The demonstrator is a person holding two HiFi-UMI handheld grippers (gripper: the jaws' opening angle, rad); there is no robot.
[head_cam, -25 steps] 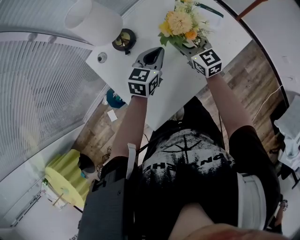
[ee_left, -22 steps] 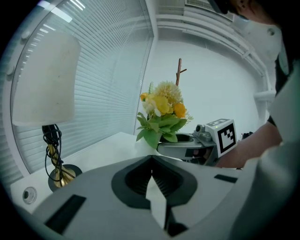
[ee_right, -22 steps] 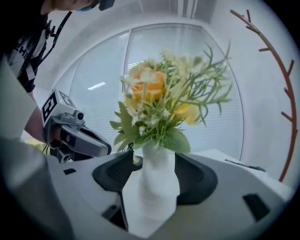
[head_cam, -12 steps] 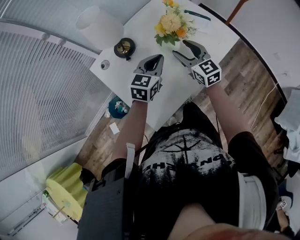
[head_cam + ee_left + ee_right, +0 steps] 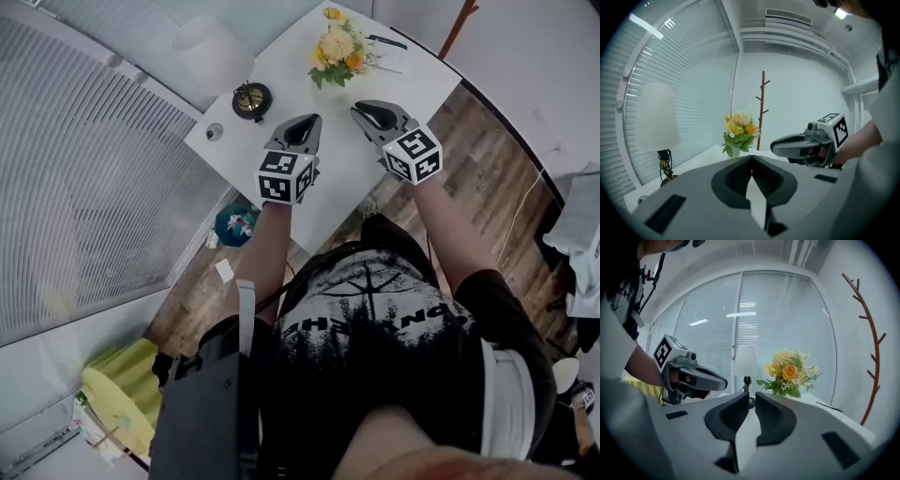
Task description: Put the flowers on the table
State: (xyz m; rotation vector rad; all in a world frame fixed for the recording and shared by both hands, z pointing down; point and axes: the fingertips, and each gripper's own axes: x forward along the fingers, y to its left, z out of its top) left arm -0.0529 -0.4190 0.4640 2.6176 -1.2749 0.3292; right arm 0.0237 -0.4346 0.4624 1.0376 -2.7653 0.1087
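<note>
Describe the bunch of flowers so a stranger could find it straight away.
Find the white table beside the window blinds. At its end farthest from the person, right of the lamp with the white shade, a small bunch of flowers stands in a pale vase. It is the only colourful thing there: yellow and orange blooms over green leaves.

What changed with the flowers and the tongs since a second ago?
The right tongs came away from the yellow and orange flower bunch, pulled back toward the person and have just been closing on nothing. The shut left tongs pulled back too. The flowers stayed standing on the white table.
</note>
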